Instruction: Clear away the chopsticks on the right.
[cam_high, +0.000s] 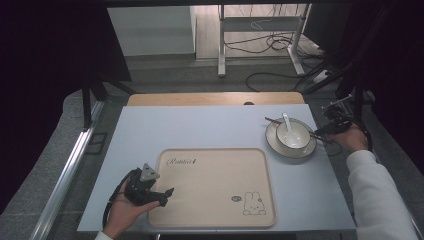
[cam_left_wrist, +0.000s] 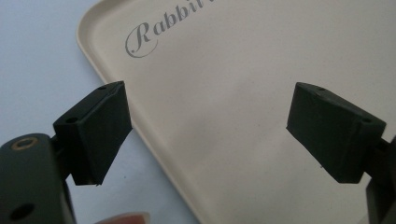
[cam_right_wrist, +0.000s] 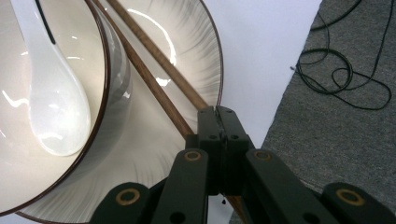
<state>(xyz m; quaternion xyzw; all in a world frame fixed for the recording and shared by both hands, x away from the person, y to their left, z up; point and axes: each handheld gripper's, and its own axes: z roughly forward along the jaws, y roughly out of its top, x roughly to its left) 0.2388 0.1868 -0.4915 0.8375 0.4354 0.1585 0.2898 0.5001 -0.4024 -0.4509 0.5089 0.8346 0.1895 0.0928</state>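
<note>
**Chopsticks pinched at the plate, tray corner between spread jaws**

At seven o'clock, the left gripper (cam_high: 167, 194) sits released astride the beige tray (cam_high: 215, 165) edge on the pale surface (cam_high: 200, 125). At two o'clock, the right gripper (cam_right_wrist: 219, 112) is clenched on brown chopsticks (cam_right_wrist: 154, 79) across the plate (cam_high: 272, 142); its view shows the bowl's (cam_high: 295, 141) white spoon (cam_right_wrist: 56, 107).

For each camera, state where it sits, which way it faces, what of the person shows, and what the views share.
High view: above the person's side, facing forward and down on the table; both hands, left gripper, right gripper.
Left gripper view: on the left gripper, looking down at the tray; jaws apart.
Right gripper view: on the right gripper, facing the bowl, spoon, plate; jaws shut on the chopsticks.
Shared: the high view also shows tray and bowl.
</note>
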